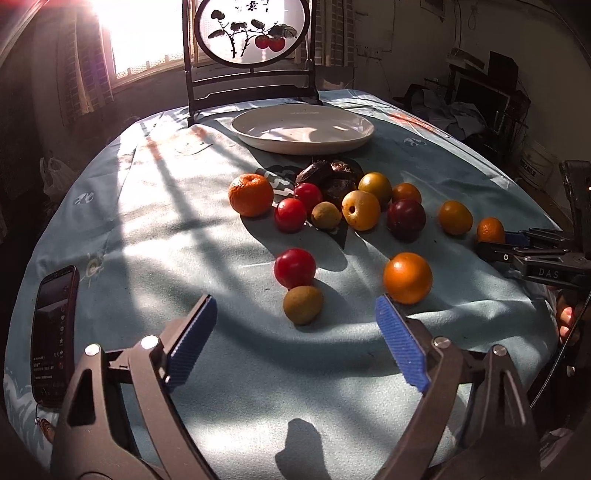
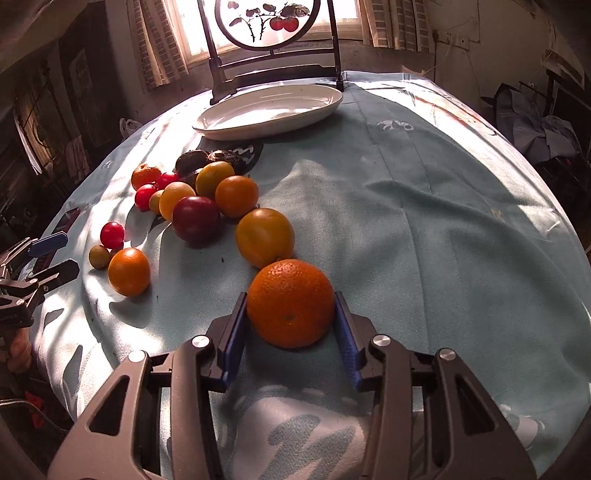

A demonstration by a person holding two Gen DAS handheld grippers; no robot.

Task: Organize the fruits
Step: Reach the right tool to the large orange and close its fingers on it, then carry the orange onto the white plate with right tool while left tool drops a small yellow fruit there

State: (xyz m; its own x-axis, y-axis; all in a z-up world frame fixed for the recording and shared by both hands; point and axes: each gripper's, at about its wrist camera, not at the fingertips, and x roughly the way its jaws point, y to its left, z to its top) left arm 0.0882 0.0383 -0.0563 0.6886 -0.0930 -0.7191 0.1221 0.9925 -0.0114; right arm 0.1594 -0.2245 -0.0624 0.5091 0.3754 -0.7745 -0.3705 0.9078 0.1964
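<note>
Several fruits lie loose on the light blue tablecloth (image 1: 155,229): oranges, red tomatoes, yellow and dark plums, small kiwis and dates. A white oval plate (image 1: 302,128) stands empty at the far side; it also shows in the right wrist view (image 2: 269,110). My left gripper (image 1: 295,328) is open, just short of a small kiwi (image 1: 303,305) and a red tomato (image 1: 294,267), with an orange (image 1: 407,277) by its right finger. My right gripper (image 2: 290,317) is shut on a textured orange (image 2: 290,302) that rests on the cloth; it also shows in the left wrist view (image 1: 489,230).
A dark wooden stand with a round painted screen (image 1: 251,33) stands behind the plate. A phone (image 1: 53,336) lies at the left edge of the table. A yellow-orange fruit (image 2: 265,237) sits right behind the held orange. Clutter surrounds the table.
</note>
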